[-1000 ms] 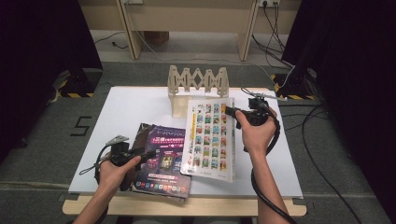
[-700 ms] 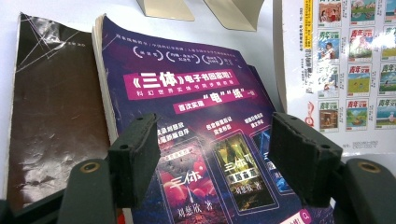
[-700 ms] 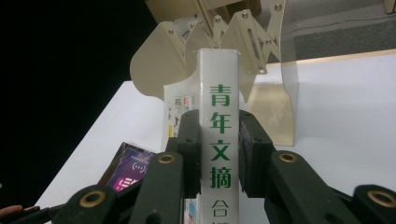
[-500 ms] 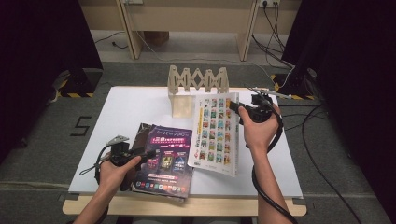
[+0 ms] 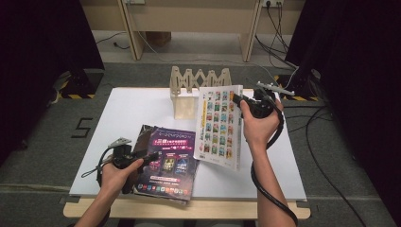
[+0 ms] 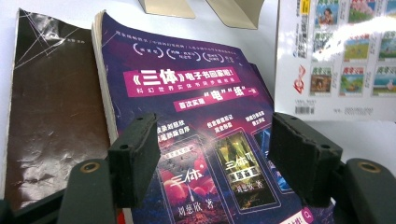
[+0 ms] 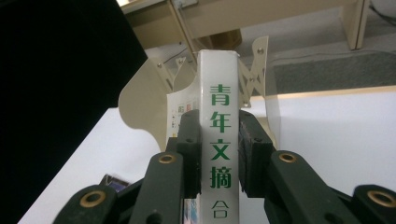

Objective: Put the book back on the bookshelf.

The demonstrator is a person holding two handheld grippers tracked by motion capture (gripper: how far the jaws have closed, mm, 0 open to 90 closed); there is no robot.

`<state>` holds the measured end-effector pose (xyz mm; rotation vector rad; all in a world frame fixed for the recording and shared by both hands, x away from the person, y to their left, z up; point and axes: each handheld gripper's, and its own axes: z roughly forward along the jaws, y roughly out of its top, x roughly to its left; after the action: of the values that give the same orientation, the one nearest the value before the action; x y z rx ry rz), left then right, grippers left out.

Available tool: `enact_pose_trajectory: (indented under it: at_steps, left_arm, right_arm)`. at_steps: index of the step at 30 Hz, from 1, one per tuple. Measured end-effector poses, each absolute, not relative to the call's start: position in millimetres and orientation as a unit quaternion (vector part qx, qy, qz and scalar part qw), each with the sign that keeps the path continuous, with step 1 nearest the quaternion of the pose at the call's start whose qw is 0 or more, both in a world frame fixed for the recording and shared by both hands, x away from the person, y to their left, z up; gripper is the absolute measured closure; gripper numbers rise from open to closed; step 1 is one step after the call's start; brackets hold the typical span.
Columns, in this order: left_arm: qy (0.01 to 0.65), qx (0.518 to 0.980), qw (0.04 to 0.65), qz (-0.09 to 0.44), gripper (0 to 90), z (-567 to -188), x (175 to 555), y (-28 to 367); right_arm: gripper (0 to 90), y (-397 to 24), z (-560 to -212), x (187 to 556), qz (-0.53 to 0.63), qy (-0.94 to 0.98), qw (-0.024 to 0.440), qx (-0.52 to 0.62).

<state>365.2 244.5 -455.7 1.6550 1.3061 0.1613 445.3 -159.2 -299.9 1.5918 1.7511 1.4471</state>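
Magazines lie before me in the high view: my right claw (image 5: pixel 240 101) clamps the spine of the white magazine (image 5: pixel 218 126), lifted off the white table (image 5: pixel 142 101) and tilted, near the wooden rack (image 5: pixel 198 81). My left claw (image 5: pixel 150 157) rests over the purple book (image 5: pixel 168 161) near the table's front edge.

From the left gripper view, my jaws stand apart above the purple book (image 6: pixel 205 135), gripping nothing; a dark book (image 6: pixel 51 116) lies beside it.

From the right gripper view, both pads press the white magazine's (image 7: pixel 217 130) spine with green lettering, upright, the rack (image 7: pixel 149 93) behind it.
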Motion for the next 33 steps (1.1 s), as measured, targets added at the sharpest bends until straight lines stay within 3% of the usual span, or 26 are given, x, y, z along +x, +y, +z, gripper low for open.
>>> enact_pose_trajectory:
  at_steps: [16,25,33]
  left_arm:
    - [0.541,0.68,0.491,0.065,32.3,-456.6,365.5,245.9]
    - [0.541,0.681,0.489,0.064,32.4,-458.5,365.6,246.2]
    - [0.541,0.681,0.49,0.062,32.4,-460.6,365.9,246.0]
  right_arm:
    - [74.2,-151.2,-290.6,470.6,0.509,0.618,0.204,0.563]
    - [74.2,-150.6,-289.2,477.0,0.495,0.605,0.244,0.575]
    - [74.2,-152.1,-285.6,485.2,0.502,0.598,0.243,0.576]
